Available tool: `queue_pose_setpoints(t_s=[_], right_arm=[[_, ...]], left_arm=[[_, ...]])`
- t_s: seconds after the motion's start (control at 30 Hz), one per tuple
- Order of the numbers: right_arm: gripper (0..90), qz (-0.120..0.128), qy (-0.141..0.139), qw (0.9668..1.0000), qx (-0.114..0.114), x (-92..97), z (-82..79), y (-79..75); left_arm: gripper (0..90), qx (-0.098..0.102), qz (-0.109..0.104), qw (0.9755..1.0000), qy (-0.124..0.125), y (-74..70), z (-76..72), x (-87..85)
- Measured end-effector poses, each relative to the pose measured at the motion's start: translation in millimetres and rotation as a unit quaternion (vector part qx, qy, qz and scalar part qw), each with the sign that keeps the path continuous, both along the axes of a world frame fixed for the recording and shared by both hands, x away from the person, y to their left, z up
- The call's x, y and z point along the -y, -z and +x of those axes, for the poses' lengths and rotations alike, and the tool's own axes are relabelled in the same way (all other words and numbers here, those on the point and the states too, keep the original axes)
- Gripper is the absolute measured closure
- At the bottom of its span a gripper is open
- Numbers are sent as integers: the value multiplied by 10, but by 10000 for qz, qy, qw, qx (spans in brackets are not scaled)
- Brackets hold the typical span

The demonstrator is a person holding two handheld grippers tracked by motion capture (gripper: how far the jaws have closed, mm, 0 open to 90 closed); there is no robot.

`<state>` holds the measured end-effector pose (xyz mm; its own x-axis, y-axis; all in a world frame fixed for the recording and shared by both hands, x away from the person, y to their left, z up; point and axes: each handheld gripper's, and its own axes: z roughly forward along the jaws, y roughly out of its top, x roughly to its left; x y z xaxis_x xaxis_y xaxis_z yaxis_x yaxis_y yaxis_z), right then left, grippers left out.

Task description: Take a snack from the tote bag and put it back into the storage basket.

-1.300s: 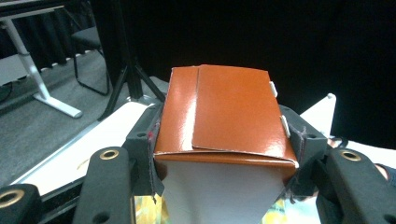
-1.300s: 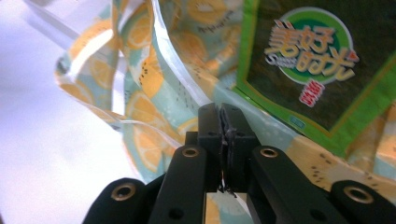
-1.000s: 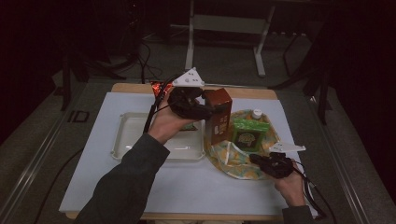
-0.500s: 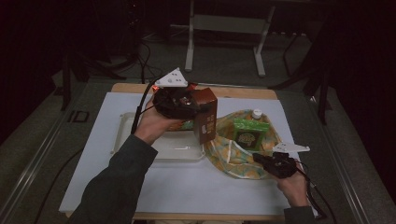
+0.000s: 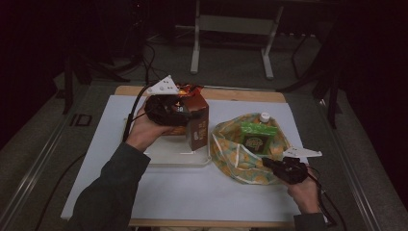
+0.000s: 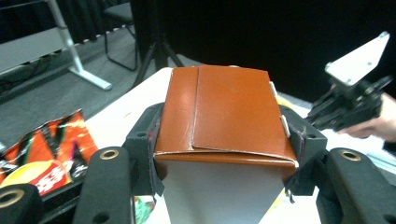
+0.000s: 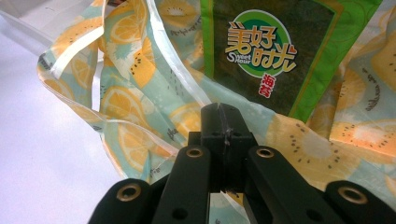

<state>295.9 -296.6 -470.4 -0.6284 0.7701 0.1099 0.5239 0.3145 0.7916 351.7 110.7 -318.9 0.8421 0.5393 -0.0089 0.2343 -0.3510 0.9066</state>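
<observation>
My left gripper [image 5: 185,114] is shut on a brown carton [image 5: 198,122], its pads pressing the carton's two sides [image 6: 224,112]. The carton hangs upright over the right end of a clear plastic tray [image 5: 168,158]. At the near right, my right gripper [image 5: 265,162] has its jaws together on the near edge of a fruit-print bag [image 5: 233,154]. In the right gripper view the fabric [image 7: 140,93] runs under the shut jaw tips [image 7: 224,114]. Inside the bag lie a green seaweed packet [image 7: 261,51] and a white-capped bottle [image 5: 264,116].
A red and orange snack packet [image 5: 190,90] lies behind the carton at the table's far edge, also visible as the snack packet [image 6: 42,154] in the left gripper view. A white mat [image 5: 192,192] covers the tabletop. Metal stand legs [image 5: 195,48] rise beyond the table.
My left hand has carried the brown carton leftward, away from the bag, and slightly down over the tray. The right hand has stayed at the bag's edge.
</observation>
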Motion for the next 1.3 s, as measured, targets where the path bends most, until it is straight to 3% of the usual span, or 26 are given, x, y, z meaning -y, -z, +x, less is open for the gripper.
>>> queue_pose_setpoints(t_s=[0.17,0.3,0.7,1.3], right_arm=[[900,-5,11,10000,32,10,-5,-10],[900,-22,3,10000,38,9,-4,-8],[900,-36,-41,10000,49,10,-13,-19],[898,23,-23,10000,63,32,-18,-38]], left_arm=[[422,3,90,9999,-116,110,24,-107],[422,-4,315,9992,-242,192,48,-165],[422,27,647,9977,-217,348,-3,-400],[422,-131,803,9956,-468,494,-67,-782]])
